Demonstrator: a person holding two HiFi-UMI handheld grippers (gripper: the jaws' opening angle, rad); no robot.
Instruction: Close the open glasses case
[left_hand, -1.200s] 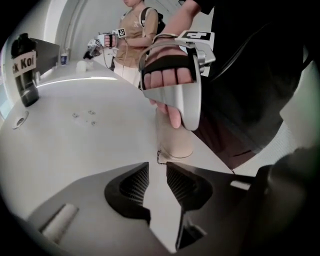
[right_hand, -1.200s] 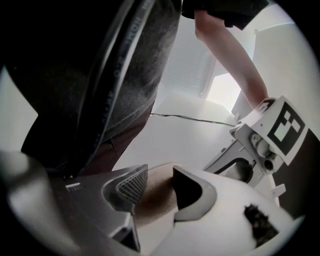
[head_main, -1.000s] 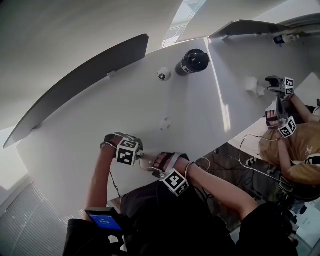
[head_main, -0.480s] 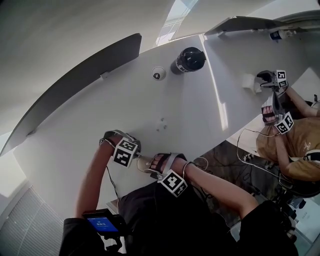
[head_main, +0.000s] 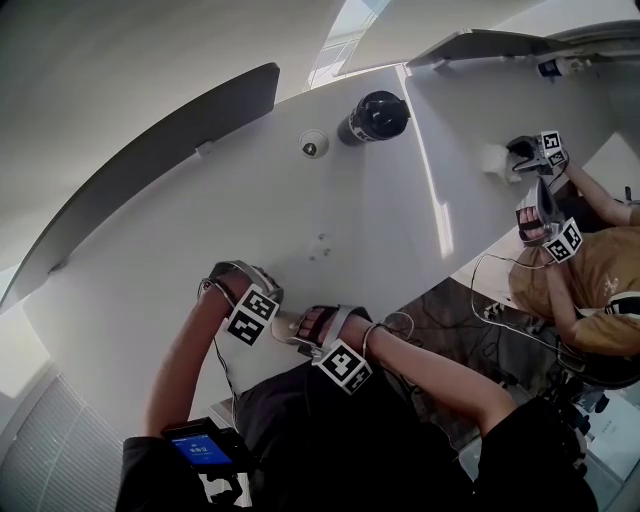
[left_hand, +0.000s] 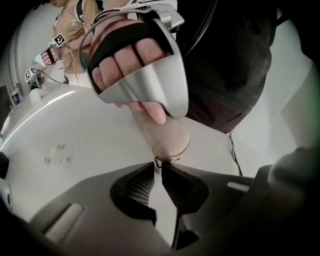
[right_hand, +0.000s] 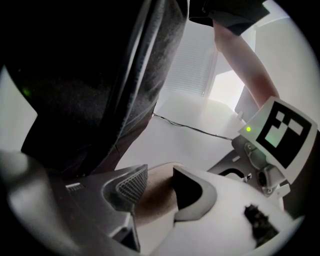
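Note:
The tan glasses case (head_main: 288, 325) lies at the white table's (head_main: 330, 200) near edge, between my two grippers. In the left gripper view, my left gripper (left_hand: 160, 165) has its jaws closing to a thin slit, and the tips pinch the near rim of the case (left_hand: 167, 135). The right gripper's silver shell (left_hand: 145, 80) hangs over the case's far end. In the right gripper view, my right gripper (right_hand: 160, 177) stands wide with the case (right_hand: 157, 200) filling the gap between its pads. In the head view the left gripper (head_main: 272, 320) and right gripper (head_main: 304, 332) meet over the case.
A black cylinder (head_main: 375, 118) and a small round white object (head_main: 312, 146) stand at the table's far side, behind a grey divider panel (head_main: 150, 170). Another person (head_main: 580, 290) works with two grippers at the right. Cables (head_main: 450, 330) hang below the table edge.
My left gripper has rolled a little at the case, its marker cube turning. My right gripper stayed where it was. The other person's grippers drifted upward in the picture.

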